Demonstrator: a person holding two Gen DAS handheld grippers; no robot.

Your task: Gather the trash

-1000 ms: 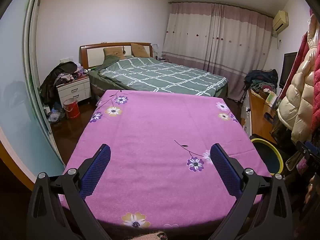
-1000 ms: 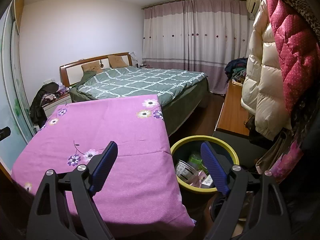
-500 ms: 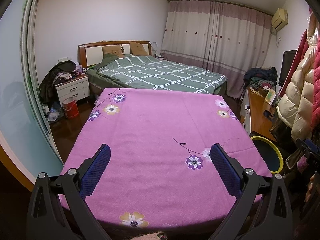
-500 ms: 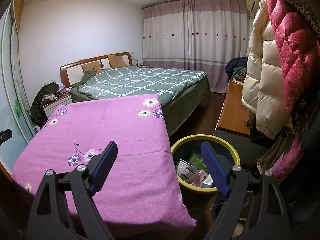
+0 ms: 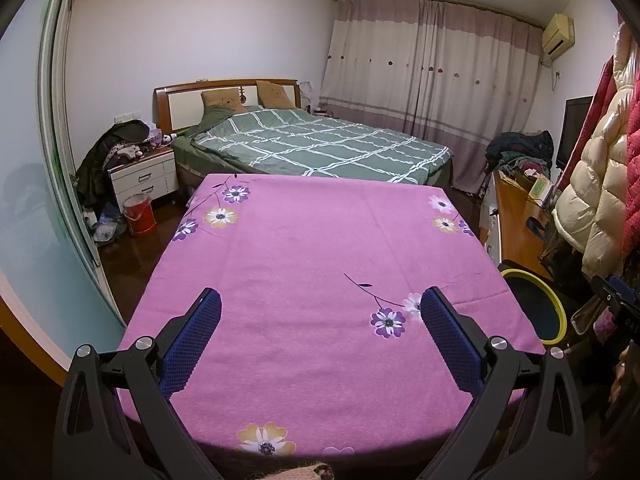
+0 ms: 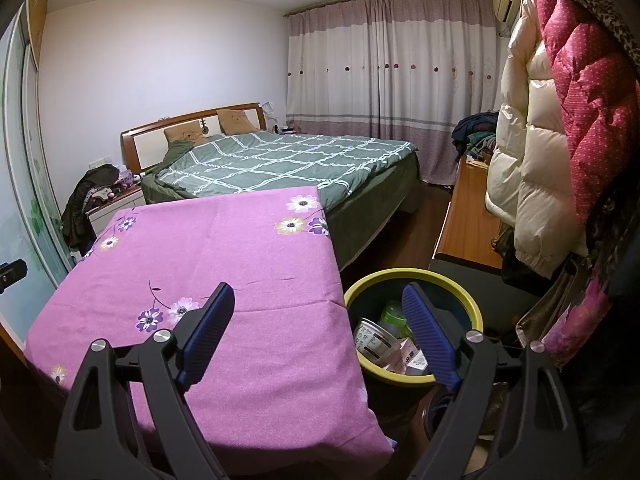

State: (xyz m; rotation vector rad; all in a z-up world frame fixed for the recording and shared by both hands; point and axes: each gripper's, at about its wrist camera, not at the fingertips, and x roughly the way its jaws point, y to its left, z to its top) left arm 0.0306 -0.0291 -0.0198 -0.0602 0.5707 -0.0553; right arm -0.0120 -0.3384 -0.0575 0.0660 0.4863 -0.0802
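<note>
the purple flowered cloth [image 5: 320,280] on the table ahead of both sets of fingers shows no litter, so the collecting looks finished. the yellow-rimmed bin [image 6: 414,280] stands beside the table, behind your right finger, with a tin can [image 6: 374,340] and cartons already in it. your left gripper [image 5: 320,304] and right gripper [image 6: 318,304] are both spread wide and empty; check the cloth's far edge before stopping.

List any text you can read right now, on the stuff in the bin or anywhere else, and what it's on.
Nothing reads in full.
Tin in the yellow-rimmed bin: printed label, too small to read.
Pink and white cartons beside it: dark characters, too blurred to read.
Black mount at the left view's right edge: pale letters, cut off.
</note>
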